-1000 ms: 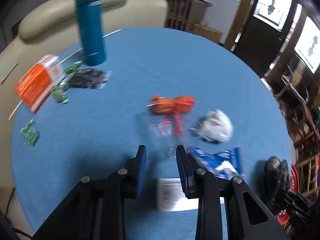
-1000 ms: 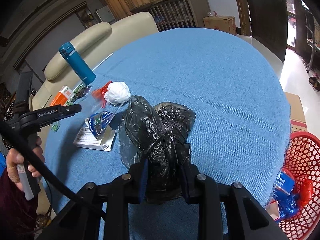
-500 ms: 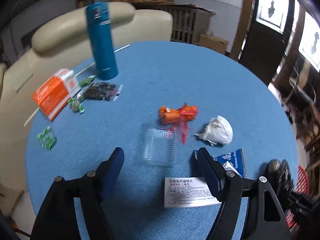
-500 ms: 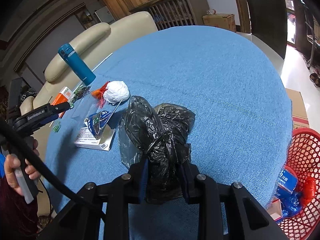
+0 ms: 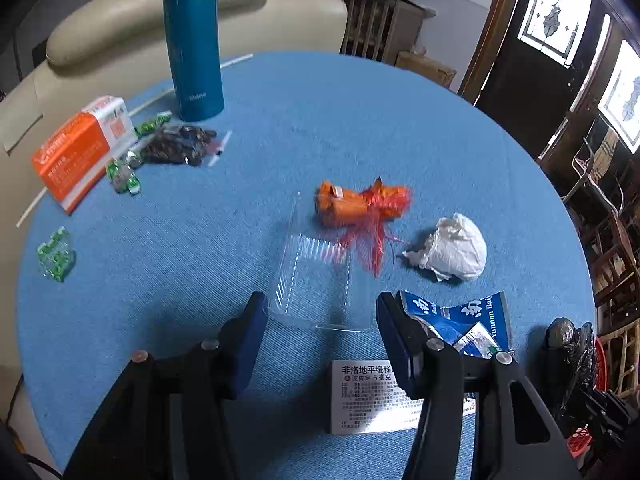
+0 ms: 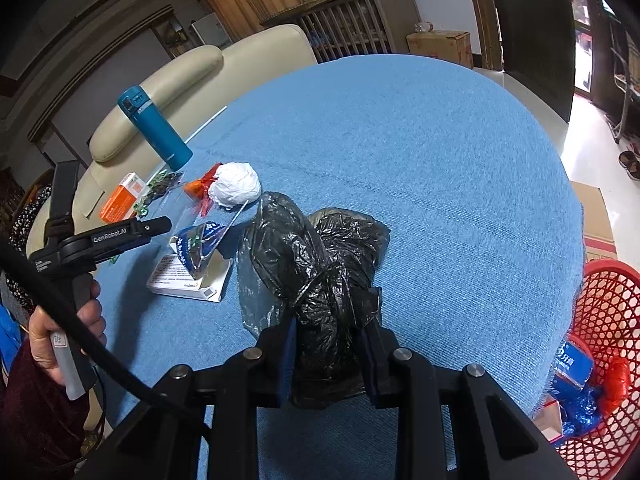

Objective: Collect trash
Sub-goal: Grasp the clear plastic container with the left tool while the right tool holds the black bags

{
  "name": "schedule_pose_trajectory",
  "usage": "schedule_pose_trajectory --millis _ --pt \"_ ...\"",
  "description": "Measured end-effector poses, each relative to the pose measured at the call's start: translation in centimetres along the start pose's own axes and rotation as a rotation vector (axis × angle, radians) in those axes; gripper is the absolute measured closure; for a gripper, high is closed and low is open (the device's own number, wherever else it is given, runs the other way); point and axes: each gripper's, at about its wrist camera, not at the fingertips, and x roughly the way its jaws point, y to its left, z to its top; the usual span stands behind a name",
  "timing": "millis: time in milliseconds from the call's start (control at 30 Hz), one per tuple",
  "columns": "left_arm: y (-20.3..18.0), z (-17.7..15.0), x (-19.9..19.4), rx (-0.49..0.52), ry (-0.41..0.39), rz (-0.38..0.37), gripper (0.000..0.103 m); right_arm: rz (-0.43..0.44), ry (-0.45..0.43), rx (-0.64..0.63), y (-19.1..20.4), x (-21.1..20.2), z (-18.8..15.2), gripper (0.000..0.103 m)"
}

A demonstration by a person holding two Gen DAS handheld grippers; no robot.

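Observation:
A clear plastic tray point(image 5: 316, 280) lies on the blue table point(image 5: 360, 120). My left gripper point(image 5: 320, 304) straddles its near end. Its jaws are closing, with the tray between them and the pads not pressing on it. Beyond the tray lie an orange packet in red netting point(image 5: 352, 204), a crumpled white tissue point(image 5: 456, 248), a torn blue wrapper point(image 5: 456, 316) and a white medicine box point(image 5: 372, 396). My right gripper point(image 6: 330, 320) is shut on a black plastic bag point(image 6: 316, 256) that rests on the table. The right wrist view shows the left gripper point(image 6: 156, 227) from the side, held by a hand.
A teal bottle point(image 5: 194, 36), an orange box point(image 5: 80, 152), green sweets point(image 5: 56, 254) and a bag of dark bits point(image 5: 180, 148) sit at the far left. A red basket point(image 6: 600, 320) holding trash stands off the table's right edge. A cream sofa point(image 5: 120, 40) is behind.
The left gripper went from shut to wide open, then narrowed, and moved in over the clear tray. The right gripper and the black bag have not moved.

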Motion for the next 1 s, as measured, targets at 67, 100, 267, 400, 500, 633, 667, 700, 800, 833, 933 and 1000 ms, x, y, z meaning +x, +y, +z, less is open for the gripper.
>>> schedule_pose_trajectory --millis 67,100,267,400,500,633,667,700,800,833,933,1000 --pt "-0.1 0.0 -0.6 0.001 -0.016 -0.002 0.046 0.002 -0.004 -0.011 0.1 -0.2 -0.1 0.074" --pt "-0.1 -0.1 -1.0 0.001 -0.023 -0.003 0.046 0.002 -0.008 -0.017 0.3 -0.3 -0.1 0.074" --pt "-0.6 -1.1 -4.5 0.019 -0.078 0.014 0.046 0.011 -0.035 -0.04 0.8 -1.4 0.0 0.074" --pt "-1.4 -2.4 -7.1 0.047 -0.11 0.034 0.046 0.026 -0.065 -0.066 1.4 -2.9 0.0 0.074" --pt "-2.3 -3.2 -9.1 0.069 -0.14 0.049 0.046 0.03 -0.089 -0.096 2.0 -4.2 -0.4 0.074" --pt "-3.5 -3.8 -11.1 0.102 -0.168 0.073 0.046 0.038 -0.115 -0.126 2.6 -5.8 -0.9 0.074" --pt "-3.9 -3.9 -11.5 0.115 -0.176 0.08 0.046 0.04 -0.122 -0.131 2.8 -6.3 -1.0 0.074" --pt "-4.2 -4.1 -12.0 0.125 -0.181 0.087 0.046 0.041 -0.13 -0.135 2.8 -6.7 -1.1 0.074" --pt "-5.4 -4.6 -13.2 0.156 -0.201 0.108 0.046 0.044 -0.154 -0.141 3.0 -8.1 -1.3 0.074" --pt "-5.7 -4.7 -13.6 0.166 -0.208 0.112 0.046 0.043 -0.163 -0.143 3.0 -8.5 -1.3 0.074" --pt "-6.7 -5.1 -14.5 0.189 -0.219 0.113 0.046 0.038 -0.188 -0.146 3.0 -9.8 -1.5 0.074" --pt "-7.3 -5.3 -14.9 0.205 -0.228 0.114 0.046 0.038 -0.2 -0.143 2.8 -10.6 -1.6 0.074"
